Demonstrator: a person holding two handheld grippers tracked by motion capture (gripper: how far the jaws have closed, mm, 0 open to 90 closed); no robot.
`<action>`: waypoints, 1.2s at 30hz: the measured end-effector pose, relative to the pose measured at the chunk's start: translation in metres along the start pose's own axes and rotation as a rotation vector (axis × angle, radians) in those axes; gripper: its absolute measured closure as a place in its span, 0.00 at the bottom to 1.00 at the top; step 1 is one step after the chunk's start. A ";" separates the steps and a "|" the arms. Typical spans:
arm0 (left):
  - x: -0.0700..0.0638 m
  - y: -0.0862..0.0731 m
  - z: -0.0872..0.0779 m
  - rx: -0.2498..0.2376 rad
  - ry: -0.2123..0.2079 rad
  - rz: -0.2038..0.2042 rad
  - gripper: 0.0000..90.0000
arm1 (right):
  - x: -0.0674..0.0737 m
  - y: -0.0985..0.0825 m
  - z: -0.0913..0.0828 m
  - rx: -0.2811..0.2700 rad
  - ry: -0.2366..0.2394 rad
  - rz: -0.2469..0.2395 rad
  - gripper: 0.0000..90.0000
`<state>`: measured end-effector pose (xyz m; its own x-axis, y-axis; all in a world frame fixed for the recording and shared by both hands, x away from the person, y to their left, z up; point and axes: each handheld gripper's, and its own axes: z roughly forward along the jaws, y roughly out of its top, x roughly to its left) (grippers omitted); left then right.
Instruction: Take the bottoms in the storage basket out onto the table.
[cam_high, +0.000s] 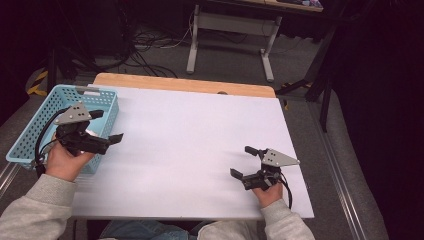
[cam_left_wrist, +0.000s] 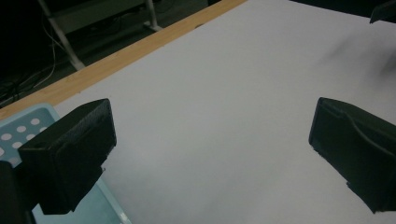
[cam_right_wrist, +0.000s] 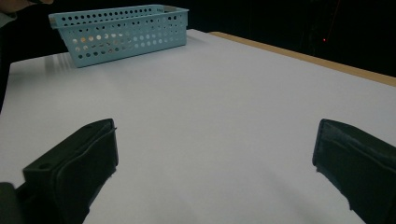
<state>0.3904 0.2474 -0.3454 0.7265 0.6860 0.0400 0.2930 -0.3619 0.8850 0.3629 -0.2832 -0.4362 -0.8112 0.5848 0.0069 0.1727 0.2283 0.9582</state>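
Now | left gripper (cam_high: 106, 125) wide open, empty, over basket (cam_high: 30, 132) | right gripper (cam_high: 243, 161) wide open, empty

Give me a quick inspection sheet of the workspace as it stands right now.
Surface: white table top, bare, with a wooden edge along the far side.
Job's things: light blue perforated basket at the table's left edge; contents cannot be told.
Clutter: nothing seen.
Grippers: left tool open, over the basket's near right corner; right tool open, low over the table's near right part, holding nothing.
Cables: a black cable trails from the left tool; loose cables on the floor beyond the table.
Surroundings: grey carpet, another table's metal legs behind.
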 end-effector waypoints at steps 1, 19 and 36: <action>0.001 0.000 -0.001 0.000 0.001 -0.003 0.02 | 0.000 0.000 0.000 0.000 0.000 0.000 0.01; 0.017 0.008 -0.012 0.022 0.039 -0.005 0.02 | 0.000 0.000 0.000 0.000 0.003 0.005 0.01; 0.037 0.009 -0.017 0.070 0.062 -0.026 0.02 | 0.000 0.000 0.000 0.000 0.005 0.006 0.01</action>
<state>0.4096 0.2802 -0.3280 0.6790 0.7325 0.0483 0.3554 -0.3857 0.8514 0.3632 -0.2831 -0.4366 -0.8129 0.5823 0.0138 0.1775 0.2250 0.9581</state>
